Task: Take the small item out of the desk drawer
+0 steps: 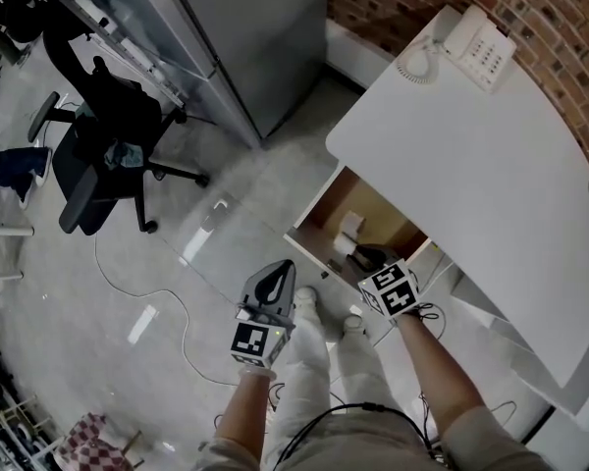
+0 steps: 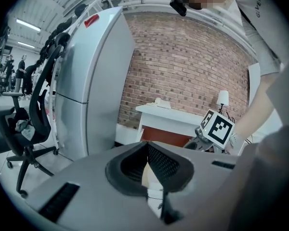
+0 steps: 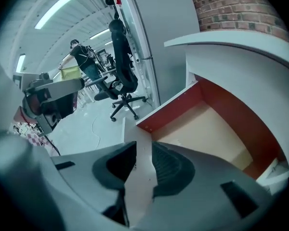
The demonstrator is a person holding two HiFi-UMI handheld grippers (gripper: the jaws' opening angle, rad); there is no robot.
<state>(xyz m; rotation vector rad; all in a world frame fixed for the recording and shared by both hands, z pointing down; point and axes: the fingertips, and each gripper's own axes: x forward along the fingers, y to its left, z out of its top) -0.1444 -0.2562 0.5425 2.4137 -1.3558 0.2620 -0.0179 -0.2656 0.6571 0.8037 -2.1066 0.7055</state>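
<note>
The white desk (image 1: pixel 491 175) has its drawer (image 1: pixel 312 216) pulled out, showing a wooden floor. A small white item (image 1: pixel 350 226) stands inside near the back. My right gripper (image 1: pixel 369 256) reaches over the drawer's front edge, near that item. In the right gripper view its jaws (image 3: pixel 137 147) stand a little apart with the white drawer front (image 3: pixel 139 177) showing in the gap; the pads do not press on it, and the item is out of sight there. My left gripper (image 1: pixel 281 271) hangs over the floor left of the drawer, its tips (image 2: pixel 147 146) together and holding nothing.
A telephone (image 1: pixel 479 47) sits on the desk's far corner by the brick wall (image 1: pixel 530 8). A tall grey cabinet (image 1: pixel 245 27) stands left of the desk. A black office chair (image 1: pixel 108 155) and a loose cable (image 1: pixel 162 297) are on the floor to the left.
</note>
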